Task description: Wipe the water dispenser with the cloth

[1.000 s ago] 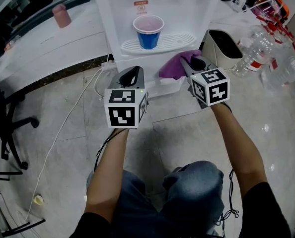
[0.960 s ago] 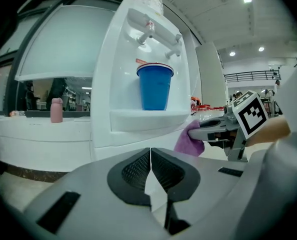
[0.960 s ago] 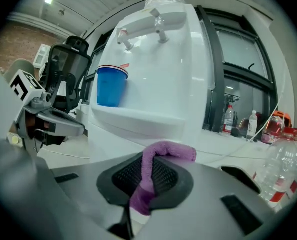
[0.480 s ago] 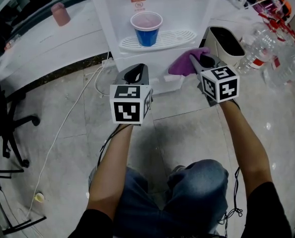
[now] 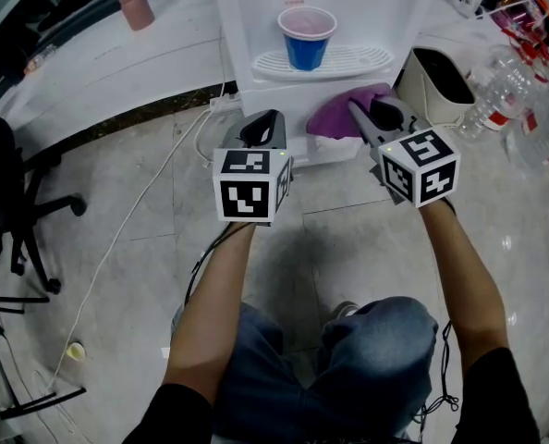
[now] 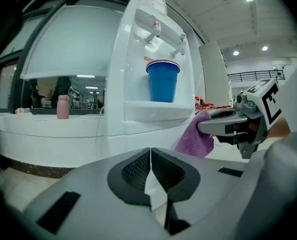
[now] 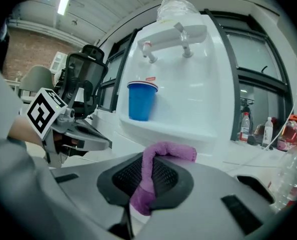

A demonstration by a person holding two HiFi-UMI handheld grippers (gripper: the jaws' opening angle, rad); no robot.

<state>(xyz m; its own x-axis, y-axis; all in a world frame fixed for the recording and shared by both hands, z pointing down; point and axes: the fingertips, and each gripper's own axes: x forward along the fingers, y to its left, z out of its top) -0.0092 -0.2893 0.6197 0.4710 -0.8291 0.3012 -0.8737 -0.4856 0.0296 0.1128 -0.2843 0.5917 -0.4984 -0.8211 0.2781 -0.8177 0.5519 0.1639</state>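
Right now the person, seated on the floor, holds both grippers toward the dispenser (image 5: 256, 26). The right gripper (image 5: 359, 117) has its jaws clamped on a purple cloth (image 5: 335, 114). In the right gripper view a strip of cloth (image 7: 147, 179) runs up between the jaws and folds over to the right at the top. The loose part bunches against the dispenser's lower front, just under the tray (image 5: 367, 58) at its right end, and looks to be touching it. The left gripper (image 5: 263, 123) sits just to the left, near the dispenser's base. Its jaws are pressed together with nothing between them. A blue cup (image 5: 307, 37) stands upright on the tray below the taps. A beige bin (image 5: 436, 81) stands just right of the dispenser, with clear bottles (image 5: 510, 91) beyond it.
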